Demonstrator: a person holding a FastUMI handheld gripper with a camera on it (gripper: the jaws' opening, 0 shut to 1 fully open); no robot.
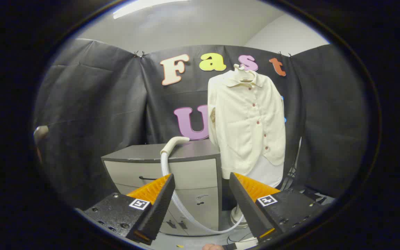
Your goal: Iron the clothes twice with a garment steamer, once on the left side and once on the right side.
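Against the booth wall hangs a shirt (247, 125); tool (201, 205) spread wide.

steamer head (175, 141) on cabinet (172, 163) | shirt (247, 121) right of it, beyond parted fingers (155, 201)

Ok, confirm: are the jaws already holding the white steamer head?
No, the open gripper holds nothing; the white steamer head rests on the grey cabinet beyond.

Grey drawer cabinet (172, 173), black cloth wall (92, 104)
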